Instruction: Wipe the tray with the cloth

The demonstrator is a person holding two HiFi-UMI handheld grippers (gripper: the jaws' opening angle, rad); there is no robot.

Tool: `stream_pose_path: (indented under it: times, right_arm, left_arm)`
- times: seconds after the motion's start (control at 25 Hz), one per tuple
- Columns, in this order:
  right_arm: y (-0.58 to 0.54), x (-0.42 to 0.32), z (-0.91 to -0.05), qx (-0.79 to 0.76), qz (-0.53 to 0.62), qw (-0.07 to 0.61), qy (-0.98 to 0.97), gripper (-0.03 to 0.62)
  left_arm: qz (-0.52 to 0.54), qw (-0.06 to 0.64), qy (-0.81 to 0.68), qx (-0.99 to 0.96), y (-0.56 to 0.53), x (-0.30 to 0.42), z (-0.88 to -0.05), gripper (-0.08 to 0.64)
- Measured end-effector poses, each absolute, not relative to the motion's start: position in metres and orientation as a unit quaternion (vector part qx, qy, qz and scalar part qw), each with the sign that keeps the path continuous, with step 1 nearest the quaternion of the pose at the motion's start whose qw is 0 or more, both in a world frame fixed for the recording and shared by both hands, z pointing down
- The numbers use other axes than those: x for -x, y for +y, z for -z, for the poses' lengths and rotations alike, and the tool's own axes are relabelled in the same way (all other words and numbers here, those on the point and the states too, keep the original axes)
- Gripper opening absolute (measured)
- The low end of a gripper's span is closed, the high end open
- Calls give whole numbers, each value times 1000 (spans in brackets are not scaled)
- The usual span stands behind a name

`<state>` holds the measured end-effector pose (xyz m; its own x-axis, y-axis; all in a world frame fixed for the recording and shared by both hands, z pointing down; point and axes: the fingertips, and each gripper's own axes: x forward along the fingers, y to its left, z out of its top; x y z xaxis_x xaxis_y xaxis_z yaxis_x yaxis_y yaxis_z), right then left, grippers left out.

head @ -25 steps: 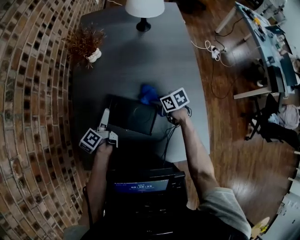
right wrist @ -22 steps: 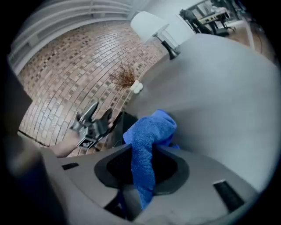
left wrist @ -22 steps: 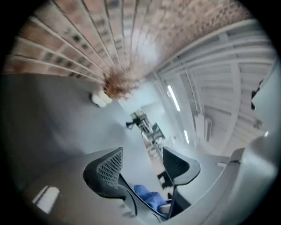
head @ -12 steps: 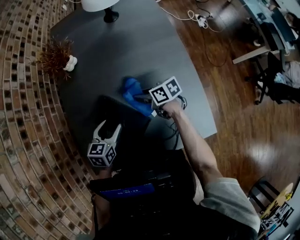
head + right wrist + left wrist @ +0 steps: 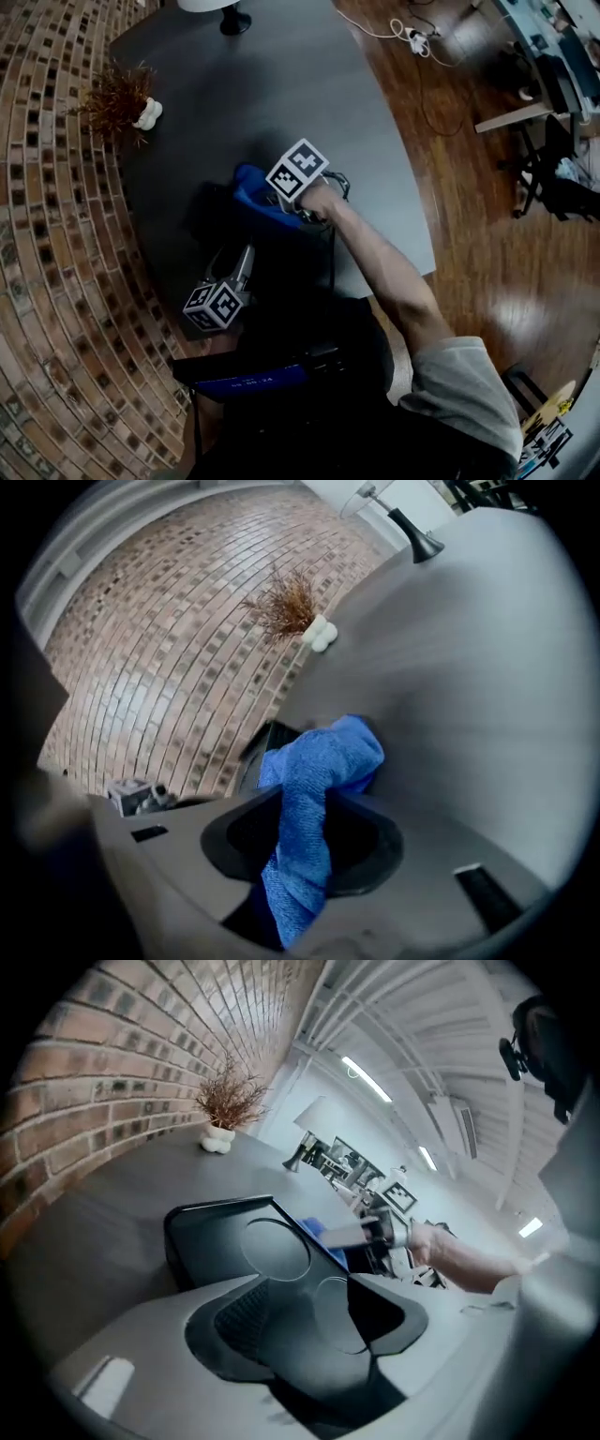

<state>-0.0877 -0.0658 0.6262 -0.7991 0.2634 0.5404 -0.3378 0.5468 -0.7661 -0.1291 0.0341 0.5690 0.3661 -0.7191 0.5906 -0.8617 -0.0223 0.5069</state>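
Note:
The black tray [image 5: 217,225] lies on the dark table near the brick wall. In the left gripper view its round recesses [image 5: 272,1246] show. My left gripper [image 5: 239,262] is at the tray's near edge. Its jaws are opening, and the tray's edge [image 5: 323,1255] runs between them, touching the pads. My right gripper [image 5: 260,202] is shut on the blue cloth [image 5: 248,187] and holds it over the tray's far right part. In the right gripper view the cloth [image 5: 314,771] hangs bunched between the jaws of this gripper [image 5: 314,813], with the tray's corner [image 5: 265,738] behind it.
A dried plant in a white pot [image 5: 120,98] stands at the table's far left. A lamp base [image 5: 234,21] is at the far end. The table's edge [image 5: 412,216] drops to a wooden floor with a power strip [image 5: 412,39]. A brick wall [image 5: 47,234] runs along the left.
My right gripper has carried the cloth left, from beside the tray to over it. My left gripper left the tray's left side, opened, and now sits at its near edge.

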Motion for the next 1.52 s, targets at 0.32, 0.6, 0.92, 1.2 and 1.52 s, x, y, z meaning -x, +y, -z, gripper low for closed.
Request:
stream_pose_path:
  times: [0.32,0.6,0.92,1.2,1.52]
  right_arm:
    - [-42,17,-598,-33,-504,253,-825,120]
    - [-105,128,-590,-38,-486,246,-838,121]
    - [-14,15,-611,-19,-512,301,-804,121]
    - [-36,-22,-619,-77,-477,326,-813,121]
    - [-126,154,-625,-84,-403,313,-856,121]
  left_arm:
    - [-108,405,-526,-740,28,112,-570,267]
    - [-97,415,-509,-747,25,103,-570,265]
    - [-89,418,-503,-751,27,110,-573,259]
    - [-87,412,-499,-757,29,113,-572,259]
    - [-81,419,-493,-758,30,109,-571,259]
